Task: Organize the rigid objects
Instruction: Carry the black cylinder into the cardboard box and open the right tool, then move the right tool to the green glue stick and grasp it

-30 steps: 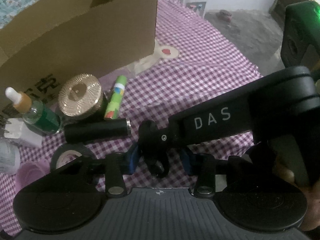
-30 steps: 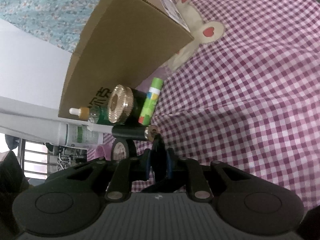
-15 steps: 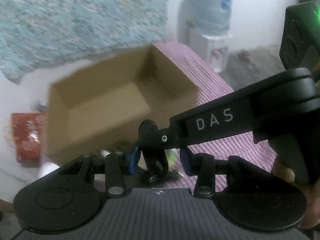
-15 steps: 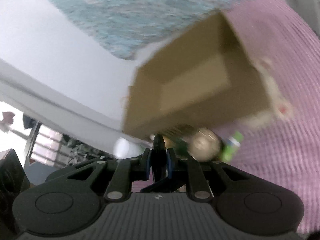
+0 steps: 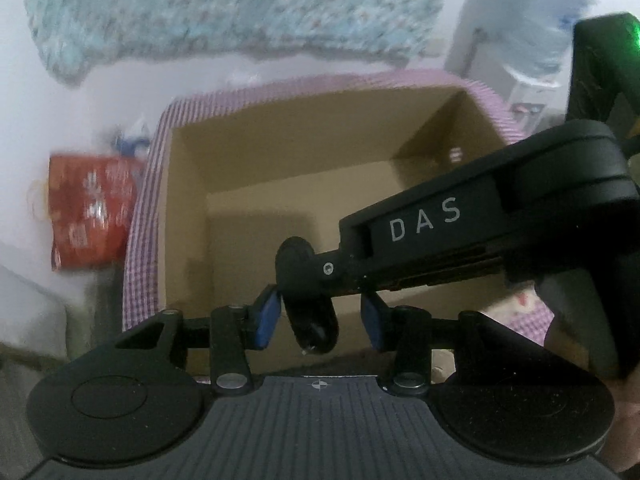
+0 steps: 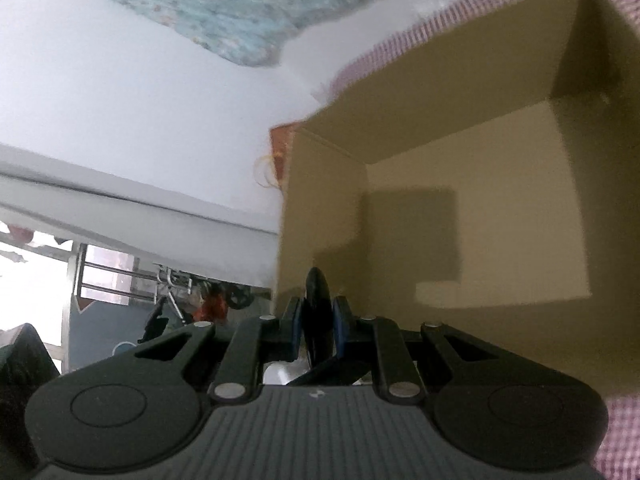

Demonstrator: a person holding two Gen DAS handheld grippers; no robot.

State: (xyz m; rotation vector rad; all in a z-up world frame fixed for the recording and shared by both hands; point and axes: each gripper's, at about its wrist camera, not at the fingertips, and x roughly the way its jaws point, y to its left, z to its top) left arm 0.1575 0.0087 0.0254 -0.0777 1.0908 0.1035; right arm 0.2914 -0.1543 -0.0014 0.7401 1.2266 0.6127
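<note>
An open cardboard box [image 5: 188, 216] with a bare brown floor fills both views; in the right wrist view its inside wall [image 6: 500, 208] is close ahead. My right gripper [image 6: 316, 330] is shut on a black object with a round end [image 6: 317, 300]. In the left wrist view that round black piece [image 5: 306, 292] hangs over the box between my left gripper's blue pads [image 5: 268, 316], which stand apart around it. My left gripper [image 5: 318, 320] is open. The other gripper's black arm marked DAS [image 5: 460, 216] reaches in from the right.
The box stands on a purple checked cloth [image 5: 138, 216]. A red bag [image 5: 88, 208] sits to the left beyond the table edge. A white wall with a blue patterned cloth [image 5: 224, 8] lies behind. A water bottle [image 5: 516, 32] stands at the back right.
Both grippers have risen from the row of bottles and tubes in front of the box to above its open top. The black object stayed in the right gripper.
</note>
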